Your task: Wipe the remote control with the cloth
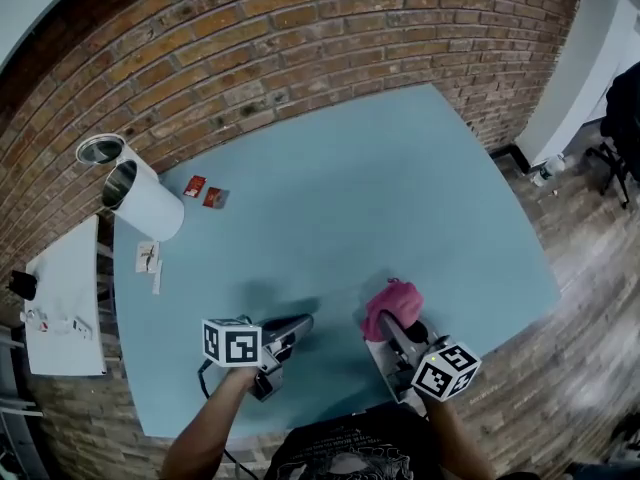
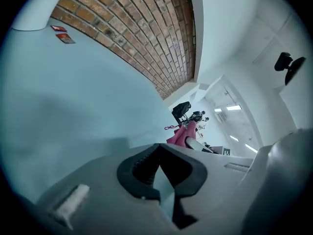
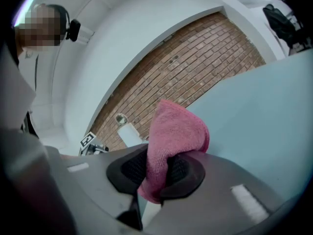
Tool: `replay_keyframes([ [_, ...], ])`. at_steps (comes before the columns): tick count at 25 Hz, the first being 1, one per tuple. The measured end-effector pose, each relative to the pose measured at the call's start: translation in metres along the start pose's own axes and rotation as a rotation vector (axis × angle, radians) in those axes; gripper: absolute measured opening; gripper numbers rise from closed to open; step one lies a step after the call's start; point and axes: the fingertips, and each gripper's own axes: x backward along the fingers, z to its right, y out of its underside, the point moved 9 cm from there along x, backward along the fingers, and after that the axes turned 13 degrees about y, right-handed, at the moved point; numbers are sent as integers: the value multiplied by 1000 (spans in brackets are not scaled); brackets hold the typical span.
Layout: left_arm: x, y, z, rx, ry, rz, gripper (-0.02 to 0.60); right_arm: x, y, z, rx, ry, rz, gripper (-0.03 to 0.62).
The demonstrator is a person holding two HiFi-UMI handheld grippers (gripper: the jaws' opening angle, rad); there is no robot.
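A: where's the cloth?
B: The pink cloth [image 3: 172, 140] is in the right gripper [image 3: 157, 171]. The jaws are clamped on its lower part, and the rest bunches up and folds over past the tips.
A: and from the head view?
B: The cloth [image 1: 392, 305] sits at the front of the right gripper, over the near part of the light blue table [image 1: 400, 188], right of centre. Whether it touches the tabletop can't be told.
A: left side?
B: The left gripper [image 2: 159, 153] is clenched, tips meeting, with nothing between the pads. In the head view it is just left of the cloth, not touching it, and angled toward it. It is tilted slightly down over the table.
A: marker cubes visible?
B: Both. The left cube [image 1: 232, 343] and the right cube [image 1: 446, 368] are near the table's front edge, each with a forearm behind it.
A: anything else on the table?
B: A white cylindrical container [image 1: 140, 196] is at the far left corner with its open mouth tipped toward the brick wall [image 1: 250, 48]. Two small red packets [image 1: 204, 191] lie just beside it, and paper slips [image 1: 148, 258] sit at the left edge. All are well apart from both grippers.
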Motion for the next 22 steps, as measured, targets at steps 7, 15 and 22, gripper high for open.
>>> replay_keyframes([
  [7,-15,22,15,-92,-91,-13,8,-24,-9,3,-25,-60,-38,64],
  [15,-28,30,32,-179,-272,108,8,-39,-36,-8,81,-162,-121,64],
  [22,-31,29,46,-294,-503,156,6,-41,-39,-14,226,-184,-168,64],
])
